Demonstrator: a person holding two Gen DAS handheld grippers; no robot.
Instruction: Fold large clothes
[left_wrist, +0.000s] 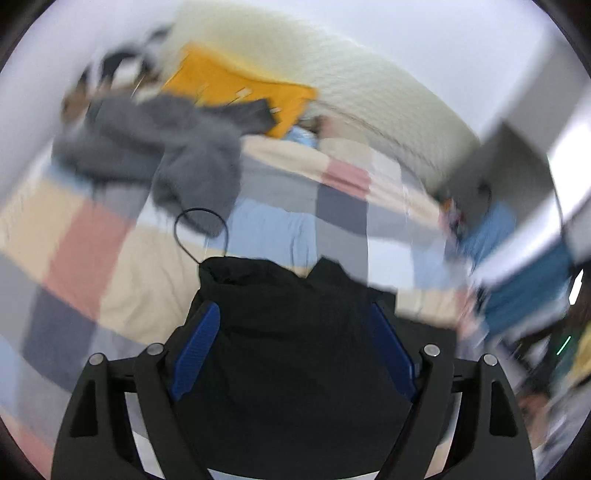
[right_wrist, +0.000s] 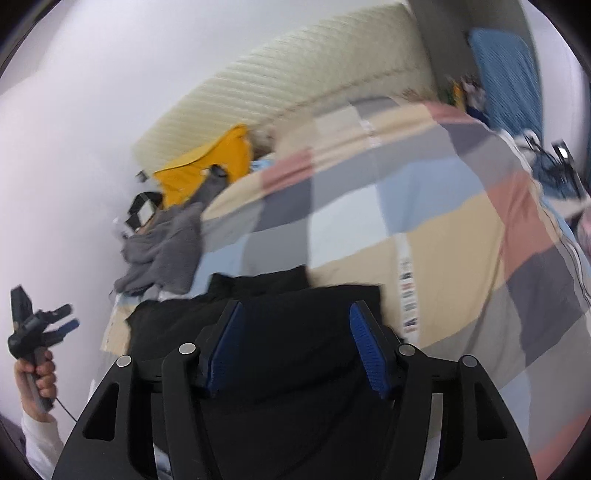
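Observation:
A black garment (left_wrist: 288, 354) lies bunched on the patchwork bedspread (left_wrist: 110, 258), with a thin black cord loop (left_wrist: 199, 229) sticking out at its top left. My left gripper (left_wrist: 294, 308) hovers over it with the jaws wide apart; the blue pads (left_wrist: 195, 350) do not press on the cloth. In the right wrist view the same black garment (right_wrist: 295, 376) is spread below my right gripper (right_wrist: 296, 308), which is open too and grips nothing. At that view's left edge a hand (right_wrist: 37, 373) holds up the left gripper (right_wrist: 61, 319) off the bed.
A crumpled grey garment (left_wrist: 159, 147) (right_wrist: 166, 243) and a yellow one (left_wrist: 236, 92) (right_wrist: 207, 166) lie toward the head of the bed, against a cream ribbed headboard (left_wrist: 369, 92). Blue items (left_wrist: 517, 288) crowd the bedside at the right. The picture is motion-blurred.

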